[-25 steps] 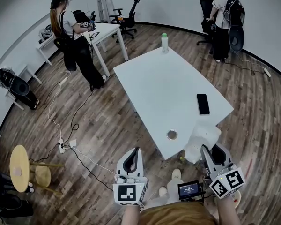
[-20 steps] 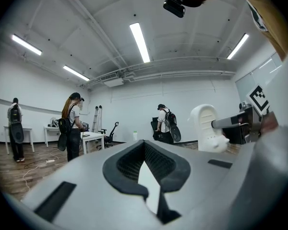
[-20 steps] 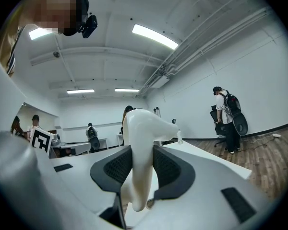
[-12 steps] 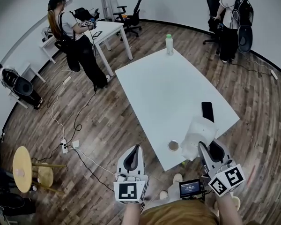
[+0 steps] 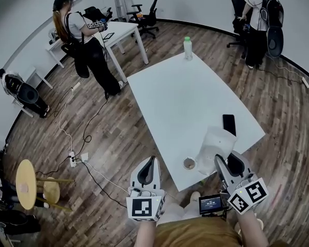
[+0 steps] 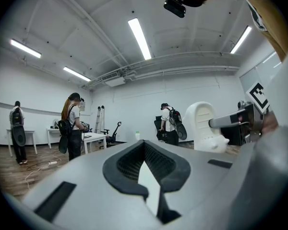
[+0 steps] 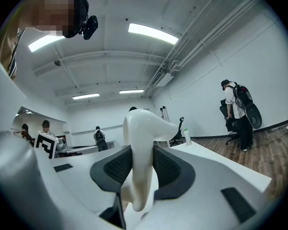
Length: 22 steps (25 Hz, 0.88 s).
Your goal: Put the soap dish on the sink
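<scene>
The white soap dish (image 5: 216,144) is held on edge over the near corner of the white table (image 5: 180,94), with my right gripper (image 5: 228,164) shut on its lower end. In the right gripper view the soap dish (image 7: 143,138) rises curved between the black pads (image 7: 170,169). My left gripper (image 5: 147,172) hangs left of the table's corner, above the wooden floor, shut and holding nothing. In the left gripper view the left gripper (image 6: 146,174) shows closed pads, and the soap dish (image 6: 206,126) appears at the right. No sink is in view.
On the table lie a black phone (image 5: 228,124), a small round metal thing (image 5: 189,163) near the front edge, and a bottle (image 5: 187,48) at the far end. A person (image 5: 85,50) stands by a second table, another person (image 5: 260,22) at the back right. Cables (image 5: 77,153) and a yellow stool (image 5: 23,184) sit left.
My right gripper has carried the soap dish forward, from beside the table's near corner to over it. The table has come closer in the head view. The left gripper has hardly moved.
</scene>
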### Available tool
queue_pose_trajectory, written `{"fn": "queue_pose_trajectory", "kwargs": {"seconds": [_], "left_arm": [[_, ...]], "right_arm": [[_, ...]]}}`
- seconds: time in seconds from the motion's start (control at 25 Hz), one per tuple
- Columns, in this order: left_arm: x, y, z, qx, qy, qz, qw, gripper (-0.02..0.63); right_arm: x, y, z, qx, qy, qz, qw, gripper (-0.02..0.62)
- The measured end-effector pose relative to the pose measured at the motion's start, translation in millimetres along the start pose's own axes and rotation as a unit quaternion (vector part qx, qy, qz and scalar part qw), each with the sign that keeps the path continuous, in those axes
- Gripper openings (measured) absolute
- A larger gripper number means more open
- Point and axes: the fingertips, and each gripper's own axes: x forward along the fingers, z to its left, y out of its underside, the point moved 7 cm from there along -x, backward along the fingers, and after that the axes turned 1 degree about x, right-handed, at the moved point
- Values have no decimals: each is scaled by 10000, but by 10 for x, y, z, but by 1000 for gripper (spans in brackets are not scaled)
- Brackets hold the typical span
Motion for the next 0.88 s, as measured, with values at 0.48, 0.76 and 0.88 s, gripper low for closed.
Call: {"fn": "queue_pose_trajectory", "kwargs": {"seconds": [0.48,0.76,0.88], "left_arm": [[463,69,224,17,362,150,9992,8],[703,170,485,-25,380,242,9990,8],[760,275,555,-79,362,311,9988,8]], "right_arm": [[325,53,-143,159,392,91,9991,133],[661,106,-156,218,452,151,9986,133],[765,176,-183,225,466,218,9984,133]]}}
